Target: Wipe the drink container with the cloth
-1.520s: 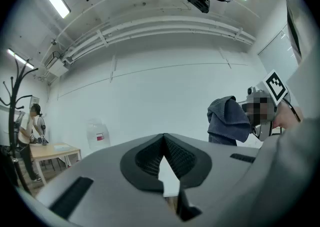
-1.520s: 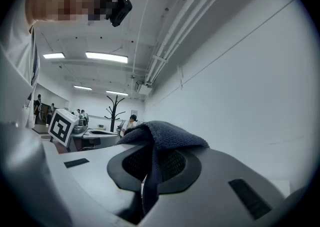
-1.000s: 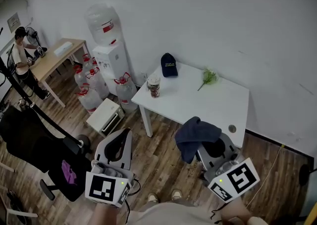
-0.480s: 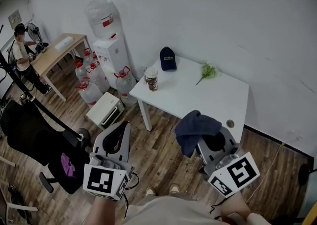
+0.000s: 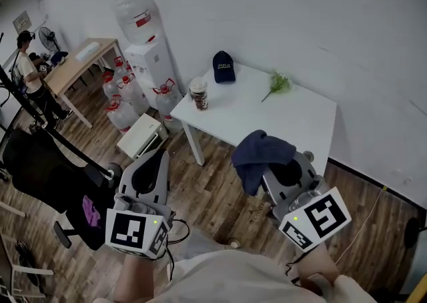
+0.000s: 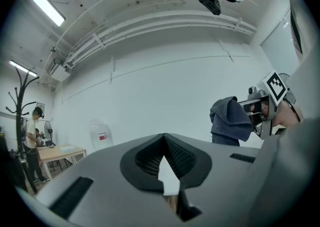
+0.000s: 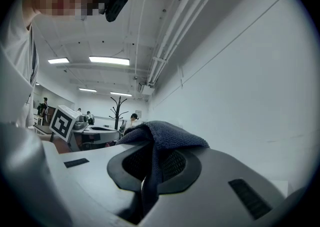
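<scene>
Head view is showing the drink container [image 5: 198, 93], a clear cylindrical cup with dark contents, standing at the near-left corner of the smooth white table [image 5: 267, 128], well apart from both grippers. The right gripper [image 7: 150, 167] is clamping a soft, nubby dark blue cloth [image 5: 260, 158] that is draping over its ribbed pads. The left gripper [image 6: 165, 157] is sitting with its jaws pressed together, nothing between them.

the head view looks steeply down from above on the left gripper [image 5: 153, 160] and right gripper [image 5: 279, 173] near the white table [image 5: 267, 121], while each gripper view sits close behind its own jaws, facing level, and glimpses the other gripper.
</scene>
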Available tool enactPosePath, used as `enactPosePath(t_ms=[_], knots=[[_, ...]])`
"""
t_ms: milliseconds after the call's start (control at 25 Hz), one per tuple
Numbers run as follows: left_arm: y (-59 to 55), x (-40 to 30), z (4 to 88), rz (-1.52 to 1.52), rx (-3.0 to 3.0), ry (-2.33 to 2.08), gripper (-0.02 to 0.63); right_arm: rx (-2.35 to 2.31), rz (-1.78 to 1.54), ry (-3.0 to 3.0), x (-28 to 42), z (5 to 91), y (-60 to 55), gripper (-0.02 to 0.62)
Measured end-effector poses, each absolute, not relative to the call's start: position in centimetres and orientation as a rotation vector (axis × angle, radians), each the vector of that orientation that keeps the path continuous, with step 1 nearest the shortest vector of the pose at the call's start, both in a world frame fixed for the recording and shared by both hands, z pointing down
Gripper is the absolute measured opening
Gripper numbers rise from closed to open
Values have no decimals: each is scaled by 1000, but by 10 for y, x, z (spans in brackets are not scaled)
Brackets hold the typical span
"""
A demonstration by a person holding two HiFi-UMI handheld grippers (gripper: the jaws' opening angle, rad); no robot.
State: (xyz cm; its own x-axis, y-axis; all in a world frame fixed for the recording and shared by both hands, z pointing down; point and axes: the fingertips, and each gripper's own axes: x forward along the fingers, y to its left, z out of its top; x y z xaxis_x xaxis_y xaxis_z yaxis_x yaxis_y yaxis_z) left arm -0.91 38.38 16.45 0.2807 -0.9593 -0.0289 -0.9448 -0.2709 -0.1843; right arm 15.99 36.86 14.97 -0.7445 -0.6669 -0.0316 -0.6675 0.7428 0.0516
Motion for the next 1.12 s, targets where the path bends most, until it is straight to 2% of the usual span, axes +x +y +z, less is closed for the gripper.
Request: enactPosePath(t_ms=[520, 1120], knots=[[317, -37, 198, -175, -2358, 1792, 18, -1138, 63, 2914, 140, 185, 294, 38], [141, -121, 237, -224, -2471, 1778, 18, -1247, -60, 2971, 59, 227, 122, 38]])
